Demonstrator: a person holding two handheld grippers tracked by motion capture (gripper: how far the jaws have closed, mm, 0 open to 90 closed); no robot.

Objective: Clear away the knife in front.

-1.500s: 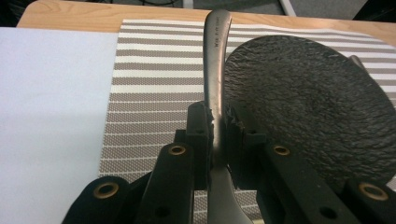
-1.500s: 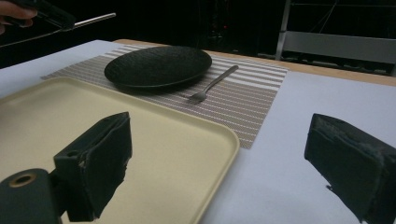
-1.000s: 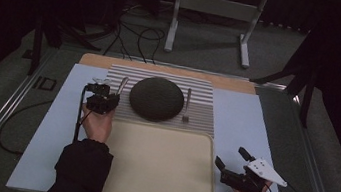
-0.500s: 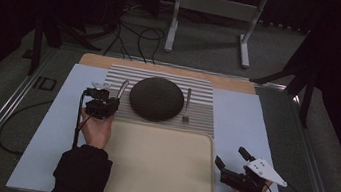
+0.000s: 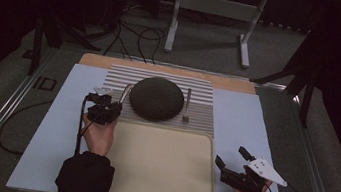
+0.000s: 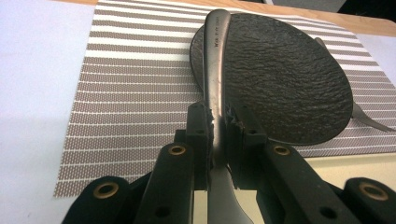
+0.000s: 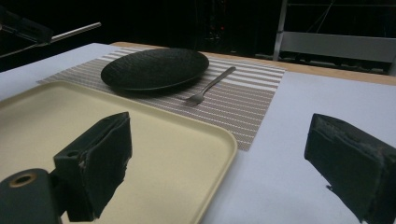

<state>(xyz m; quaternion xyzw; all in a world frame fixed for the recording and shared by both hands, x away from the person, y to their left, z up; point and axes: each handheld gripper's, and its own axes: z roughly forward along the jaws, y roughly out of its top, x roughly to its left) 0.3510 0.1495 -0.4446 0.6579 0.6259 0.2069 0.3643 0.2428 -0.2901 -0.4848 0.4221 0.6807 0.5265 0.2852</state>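
1. Two risks stand out, as I judge it. First, the left tool (image 6: 218, 123) pinches the metal utensil (image 6: 215, 70) by its narrow handle, with the long end reaching out ahead over the edge of the dark plate (image 6: 285, 79); so small a grip on smooth metal could let the utensil swivel or slide out between the pads.
2. Second, the free end hangs just above the plate's rim; a dip of the hand could knock the plate and shift it on the striped placemat (image 6: 126, 88).
3. A careless swing toward the cream tray (image 5: 163, 168) could catch the tray's raised rim.
4. The utensil looks like brushed steel, slim and flat, with small stamped lettering on the handle; which end is gripped I cannot tell.
5. In the high view the left tool (image 5: 104, 109) sits at the plate's left, over the placemat's near edge.
6. The right tool (image 5: 236, 162) rests on the counter (image 5: 241, 116) right of the tray, jaws spread wide and empty, well apart from the fork (image 5: 187, 106).
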